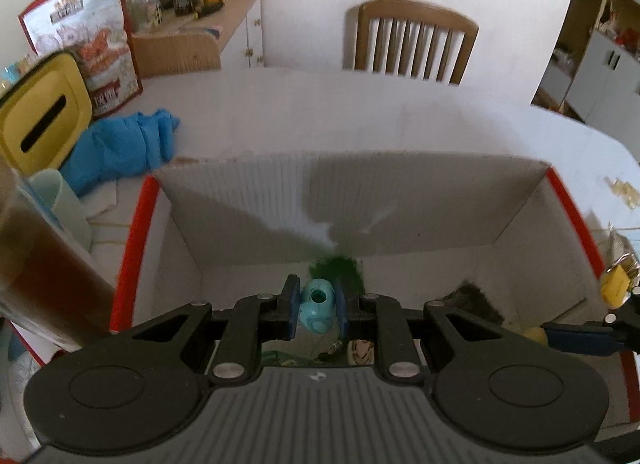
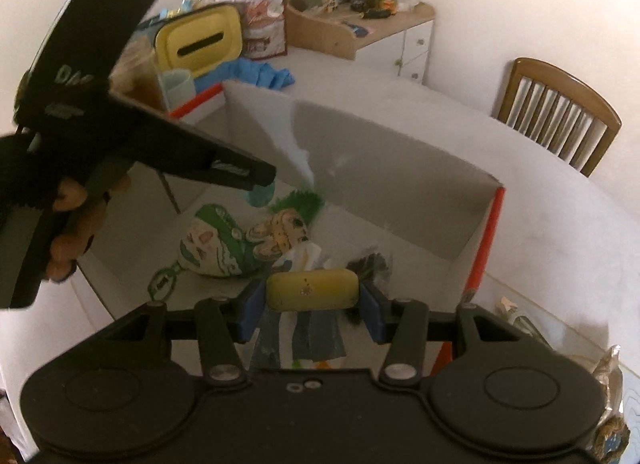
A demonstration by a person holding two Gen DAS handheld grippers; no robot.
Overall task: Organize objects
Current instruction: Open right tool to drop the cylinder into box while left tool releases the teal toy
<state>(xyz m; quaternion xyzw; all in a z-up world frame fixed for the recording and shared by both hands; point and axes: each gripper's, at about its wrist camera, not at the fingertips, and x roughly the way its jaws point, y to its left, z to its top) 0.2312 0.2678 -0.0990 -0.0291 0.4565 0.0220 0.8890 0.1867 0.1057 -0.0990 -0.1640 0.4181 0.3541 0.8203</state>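
My left gripper (image 1: 317, 308) is shut on a small turquoise plastic toy (image 1: 317, 310), held over the inside of a cardboard box (image 1: 280, 200) with red outer edges. My right gripper (image 2: 313, 302) is shut on a yellow oblong block (image 2: 312, 289), also above the box (image 2: 400, 168). In the right wrist view the left gripper (image 2: 262, 190) comes in from the left, a hand on its handle, with the turquoise toy (image 2: 260, 195) at its tip. On the box floor lie a green-haired doll (image 2: 284, 232) and a green-and-white stuffed toy (image 2: 212, 248). The right gripper shows at the left wrist view's right edge with the yellow block (image 1: 616, 284).
On the white table beside the box are a yellow lidded container (image 1: 44, 116), a blue cloth (image 1: 120, 144), a pale cup (image 2: 178, 84) and a printed red-edged bag (image 1: 100, 36). A wooden chair (image 1: 416, 40) stands behind the table. A cluttered cabinet (image 2: 360, 24) stands by the wall.
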